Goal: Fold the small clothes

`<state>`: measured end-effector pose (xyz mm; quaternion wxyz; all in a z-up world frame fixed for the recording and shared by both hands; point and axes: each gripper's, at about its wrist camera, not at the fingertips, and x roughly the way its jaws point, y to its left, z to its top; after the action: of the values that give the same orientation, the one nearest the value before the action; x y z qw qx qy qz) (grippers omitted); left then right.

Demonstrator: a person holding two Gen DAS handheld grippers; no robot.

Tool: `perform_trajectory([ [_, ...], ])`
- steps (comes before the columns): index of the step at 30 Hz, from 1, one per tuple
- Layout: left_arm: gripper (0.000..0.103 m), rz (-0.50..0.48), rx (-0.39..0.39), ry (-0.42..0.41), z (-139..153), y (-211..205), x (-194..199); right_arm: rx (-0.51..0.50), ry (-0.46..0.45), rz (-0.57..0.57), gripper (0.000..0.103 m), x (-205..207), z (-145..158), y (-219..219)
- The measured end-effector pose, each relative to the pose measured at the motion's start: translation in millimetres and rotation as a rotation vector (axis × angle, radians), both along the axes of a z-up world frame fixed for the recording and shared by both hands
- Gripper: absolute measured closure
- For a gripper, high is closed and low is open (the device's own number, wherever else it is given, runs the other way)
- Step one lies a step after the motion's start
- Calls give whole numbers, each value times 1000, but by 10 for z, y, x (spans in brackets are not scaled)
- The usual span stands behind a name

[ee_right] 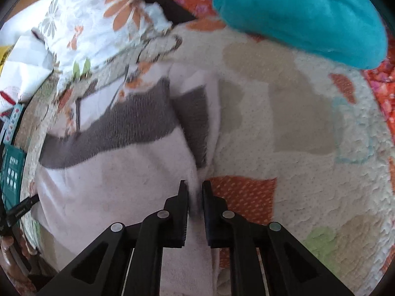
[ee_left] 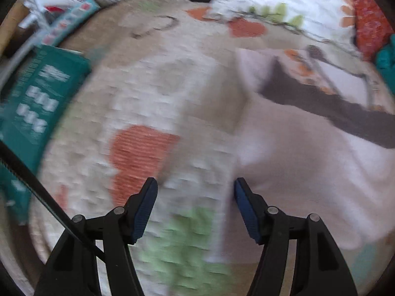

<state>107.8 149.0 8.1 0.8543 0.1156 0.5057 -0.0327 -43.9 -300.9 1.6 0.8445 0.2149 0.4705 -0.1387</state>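
Pinching the near edge of the pale garment (ee_right: 118,172) on the quilt (ee_right: 308,172), my right gripper (ee_right: 195,190) is nearly shut, while my left gripper (ee_left: 196,185) (jaws apart, empty) hovers just left of that garment.

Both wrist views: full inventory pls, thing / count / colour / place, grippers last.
garment: 1, pale pink-white with a grey band, lying on the quilt, centre-left in the right wrist view
quilt: 1, cream with orange, tan and green patches, under everything
floral fabric: 1, white with orange flowers, beyond the garment
plush item: 1, teal, top right of the right wrist view
box: 1, teal with white print, left edge of the left wrist view
red patterned fabric: 1, top right
left gripper: 1, black, blue pads, open over the quilt beside the garment's edge
right gripper: 1, black, shut on the garment's edge
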Motion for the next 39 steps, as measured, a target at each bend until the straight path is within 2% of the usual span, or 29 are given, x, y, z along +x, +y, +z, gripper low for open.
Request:
perform_trajectory([
  [1, 37, 26, 2, -6, 13, 69, 22, -21, -24, -14, 88, -30, 68, -9],
  [4, 37, 112, -26, -10, 33, 253, 80, -132, -141, -50, 87, -167, 345, 44],
  [6, 37, 141, -78, -17, 77, 344, 95, -236, -218, -57, 71, -233, 508, 183],
  [7, 37, 152, -110, -22, 110, 382, 92, -272, -253, -57, 48, -257, 546, 263],
  [8, 37, 161, -132, -29, 138, 404, 90, -298, -295, -42, 33, -277, 556, 370],
  [9, 37, 167, -144, -40, 170, 415, 77, -305, -295, -23, 32, -250, 543, 443],
  [10, 37, 170, -148, -54, 207, 422, 61, -303, -257, 11, 32, -193, 492, 542],
  [11, 37, 170, -151, -65, 241, 431, 45, -284, -203, 57, 42, -119, 418, 633],
  [12, 37, 169, -157, -74, 269, 428, 47, -249, -164, 108, 54, -57, 329, 728],
  [13, 37, 167, -170, -82, 305, 437, 33, -224, -142, 138, 77, -14, 263, 804],
  [16, 37, 166, -197, -83, 365, 440, 20, -187, -106, 227, 78, 62, 66, 1053],
  [18, 37, 172, -215, -82, 385, 478, 8, -211, -79, 266, 78, 98, -59, 1199],
  [20, 37, 182, -238, -78, 404, 536, 26, -255, -51, 291, 71, 107, -179, 1298],
  [24, 36, 224, -300, -80, 470, 669, 67, -406, -26, 309, 70, 102, -142, 1486],
  [27, 36, 241, -352, -93, 560, 747, 83, -339, -88, 357, 70, 82, 31, 1694],
  [31, 34, 253, -381, -120, 665, 849, 74, -274, -110, 464, 70, 372, 109, 2177],
  [34, 33, 297, -375, -139, 691, 1003, 81, -192, -78, 514, 70, 758, -19, 2526],
  [36, 33, 327, -384, -142, 692, 1123, 96, -152, -21, 547, 70, 1053, -202, 2789],
  [39, 33, 382, -399, -154, 696, 1341, 111, -238, -34, 573, 77, 1201, -221, 3197],
])
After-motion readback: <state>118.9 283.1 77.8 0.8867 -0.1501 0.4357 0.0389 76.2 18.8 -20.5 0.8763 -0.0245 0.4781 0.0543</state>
